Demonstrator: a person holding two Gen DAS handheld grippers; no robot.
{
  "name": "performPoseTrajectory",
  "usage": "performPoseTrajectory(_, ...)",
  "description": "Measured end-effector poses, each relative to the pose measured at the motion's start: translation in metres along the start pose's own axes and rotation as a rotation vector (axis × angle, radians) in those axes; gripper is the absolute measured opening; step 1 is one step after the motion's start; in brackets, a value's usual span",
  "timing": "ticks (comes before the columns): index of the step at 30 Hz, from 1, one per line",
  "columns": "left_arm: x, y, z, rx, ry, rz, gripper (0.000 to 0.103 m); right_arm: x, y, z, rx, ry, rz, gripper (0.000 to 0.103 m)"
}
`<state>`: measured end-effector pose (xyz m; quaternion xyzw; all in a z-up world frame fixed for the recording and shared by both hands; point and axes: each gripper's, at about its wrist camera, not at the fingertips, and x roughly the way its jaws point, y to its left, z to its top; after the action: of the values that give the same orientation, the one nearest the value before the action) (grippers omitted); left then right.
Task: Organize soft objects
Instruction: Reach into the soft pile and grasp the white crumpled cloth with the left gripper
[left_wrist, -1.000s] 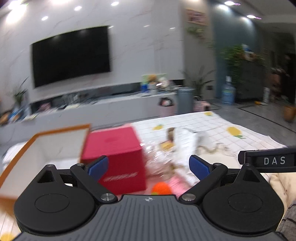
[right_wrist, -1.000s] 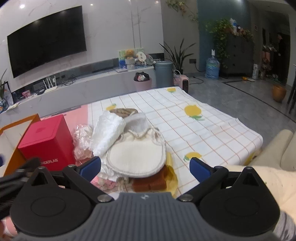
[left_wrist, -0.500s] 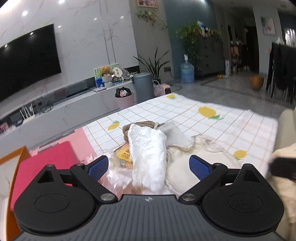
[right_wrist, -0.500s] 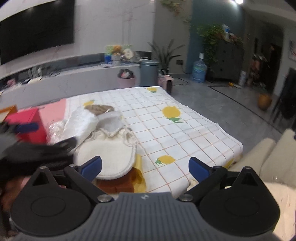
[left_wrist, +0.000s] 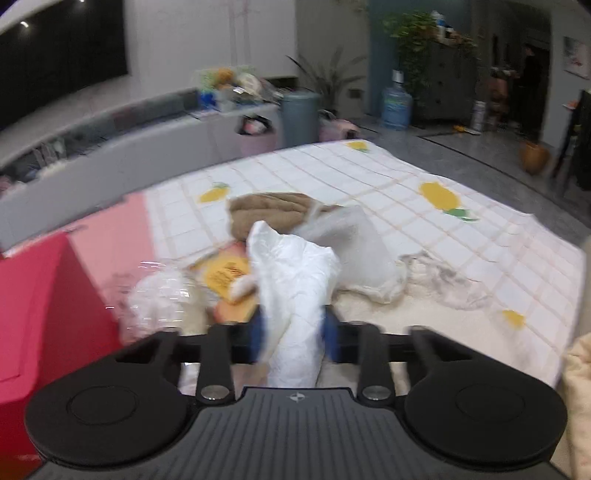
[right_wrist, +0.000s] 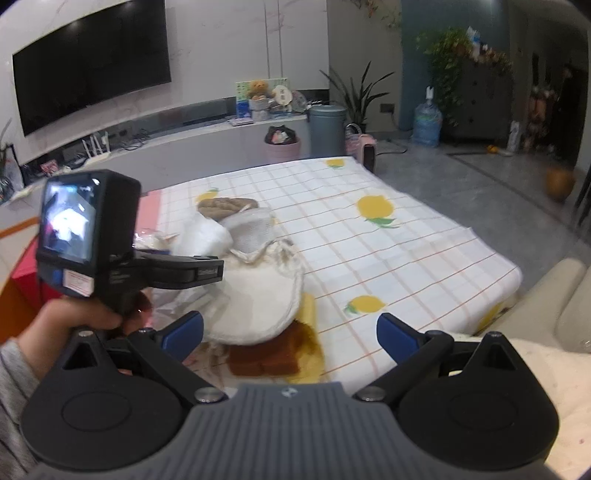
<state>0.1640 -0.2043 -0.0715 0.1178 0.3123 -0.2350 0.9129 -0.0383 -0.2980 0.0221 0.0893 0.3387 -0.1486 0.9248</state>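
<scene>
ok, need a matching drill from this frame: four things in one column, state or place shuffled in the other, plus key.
1. left tool
2. right tool
3. brown cloth
4. red box

A. open, nothing between its fingers
B. far end of the pile
C. just closed on the white bundle
D. left of the pile

Pairs: 1-C, 2-A, 3-B, 4-D
</scene>
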Motion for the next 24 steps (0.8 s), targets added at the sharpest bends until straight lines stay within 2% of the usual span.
performPoseTrajectory(2,-0.012,-0.003,-0.004,0.034,-0.039,0.028,0.019,0.000,0.000,-0.001,0.000,0.001,0.000,0.098)
performPoseTrajectory(7,-0.066,0.001,-0.004,0.036,-0.148,0.051,0.018,0.000,-0.001,-0.001,0.008,-0.001,-0.002,0.098)
performPoseTrajectory(14,-0.141,0.015,0.001,0.005,-0.214,0.060,0.018,-0.001,-0.003,-0.001,0.019,-0.004,-0.001,0.098)
performPoseTrajectory(16,-0.152,0.018,0.000,-0.004,-0.196,0.078,0.018,-0.002,-0.004,-0.001,0.031,-0.004,0.002,0.098)
performPoseTrajectory(19,-0.164,0.026,-0.009,-0.060,-0.117,0.085,0.018,-0.002,-0.004,-0.001,0.035,-0.001,0.002,0.098)
performPoseTrajectory(24,-0.157,0.032,-0.044,-0.149,0.014,0.010,0.018,-0.001,-0.003,-0.001,0.033,0.002,-0.004,0.098)
